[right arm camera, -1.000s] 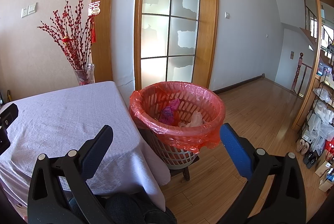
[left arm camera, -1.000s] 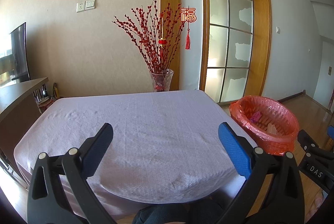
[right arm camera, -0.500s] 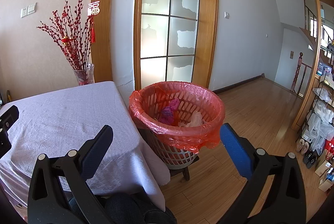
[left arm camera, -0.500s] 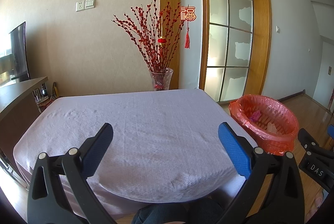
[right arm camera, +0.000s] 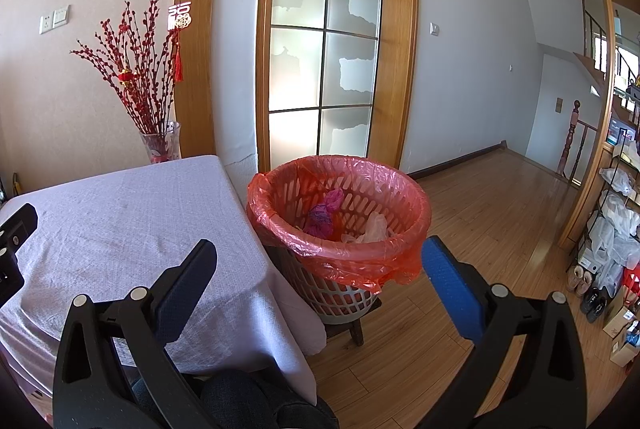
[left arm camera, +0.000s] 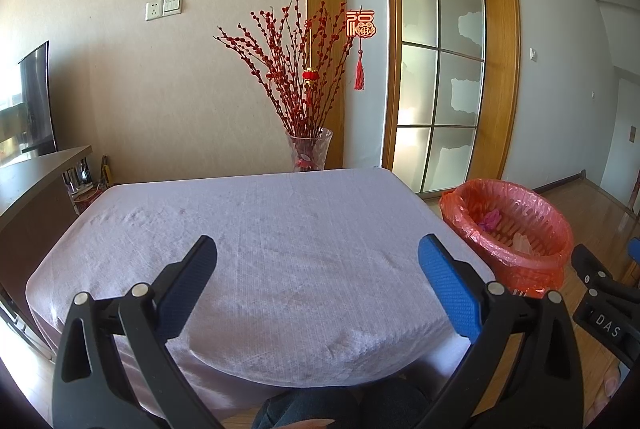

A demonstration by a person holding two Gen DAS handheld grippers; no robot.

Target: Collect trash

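Both grippers — left (left arm camera: 316, 269) and right (right arm camera: 318, 271) — have fingers apart and empty; the bin's (right arm camera: 340, 249) trash (right arm camera: 322, 217) ahead looks light, crumpled, best pinched mid-bunch.

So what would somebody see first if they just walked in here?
Probably the round white basket lined with a bright red plastic bag, standing on a small stool beside the table, with a pink crumpled wrapper inside. Next, the tall red berry branches in a clear glass vase behind the lilac-clothed table. Both grippers are open and empty.
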